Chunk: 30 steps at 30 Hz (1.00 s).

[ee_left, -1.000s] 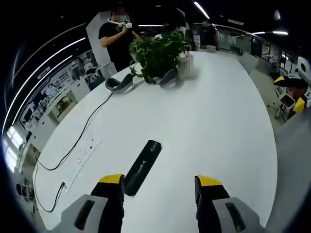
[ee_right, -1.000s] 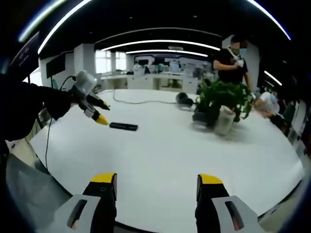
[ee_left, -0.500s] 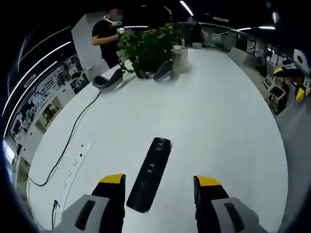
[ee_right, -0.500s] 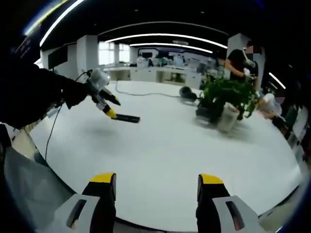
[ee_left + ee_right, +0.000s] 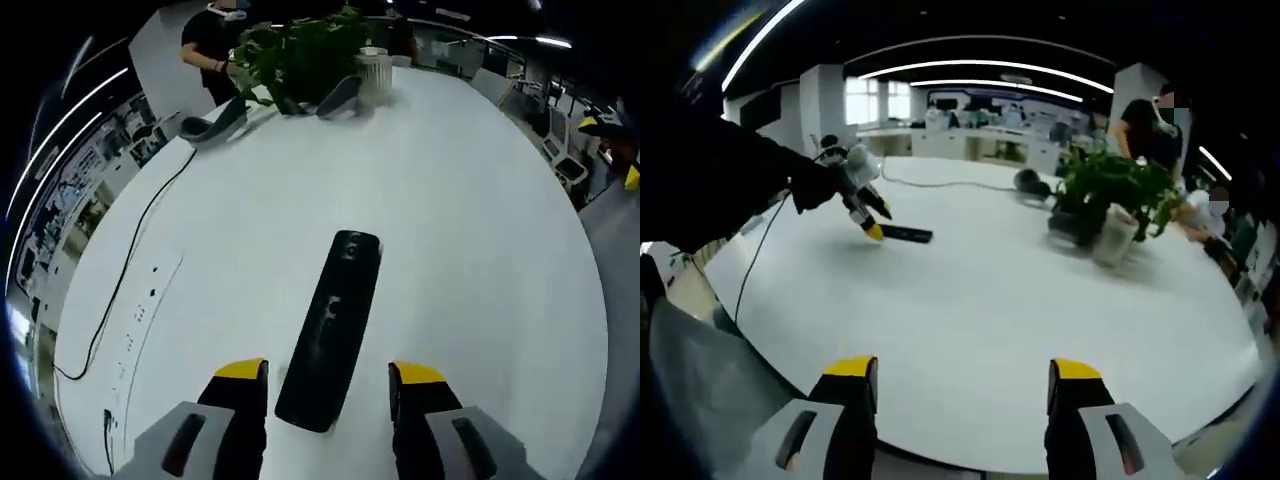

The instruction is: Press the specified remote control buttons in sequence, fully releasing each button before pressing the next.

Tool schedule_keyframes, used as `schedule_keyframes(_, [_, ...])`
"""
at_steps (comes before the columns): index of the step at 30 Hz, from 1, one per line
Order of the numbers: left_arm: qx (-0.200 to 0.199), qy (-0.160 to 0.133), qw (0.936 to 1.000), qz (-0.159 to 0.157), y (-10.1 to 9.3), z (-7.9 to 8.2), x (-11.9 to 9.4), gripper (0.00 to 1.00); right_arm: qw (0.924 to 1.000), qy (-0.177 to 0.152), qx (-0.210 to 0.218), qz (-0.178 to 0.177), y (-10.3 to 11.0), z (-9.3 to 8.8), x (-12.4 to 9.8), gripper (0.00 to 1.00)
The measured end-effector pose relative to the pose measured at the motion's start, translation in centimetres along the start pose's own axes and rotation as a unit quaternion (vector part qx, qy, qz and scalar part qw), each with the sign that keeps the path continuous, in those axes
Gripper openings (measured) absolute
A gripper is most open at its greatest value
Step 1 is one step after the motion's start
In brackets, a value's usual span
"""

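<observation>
You've closed in: left hand-held gripper (image 5: 328,372) now straddles the remote (image 5: 332,325), jaws spread. It's light and slippery on the tabletop (image 5: 470,230); press straight down.

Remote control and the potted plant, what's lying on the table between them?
In the left gripper view, nothing: the white table is bare from the remote control to the potted plant. The black cable runs off to the side.

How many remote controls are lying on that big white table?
1. The long black remote control lies flat on the white oval table, between the left hand-held gripper's open jaws. More could hide behind the green potted plant.
</observation>
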<state>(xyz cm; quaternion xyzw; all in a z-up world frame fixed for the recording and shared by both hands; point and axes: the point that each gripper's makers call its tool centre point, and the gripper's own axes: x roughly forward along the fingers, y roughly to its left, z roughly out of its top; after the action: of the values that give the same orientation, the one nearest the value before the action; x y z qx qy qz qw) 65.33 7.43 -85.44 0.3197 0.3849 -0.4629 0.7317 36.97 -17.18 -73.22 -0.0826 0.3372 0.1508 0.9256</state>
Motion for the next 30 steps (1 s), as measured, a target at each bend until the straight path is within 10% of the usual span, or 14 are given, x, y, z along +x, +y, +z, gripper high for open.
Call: schedule_keyframes(30, [-0.023, 0.012, 0.9989, -0.040, -0.61, -0.38, 0.20, 0.26, 0.9999, 0.012, -0.006, -0.009, -0.33, -0.39, 0.03, 0.68])
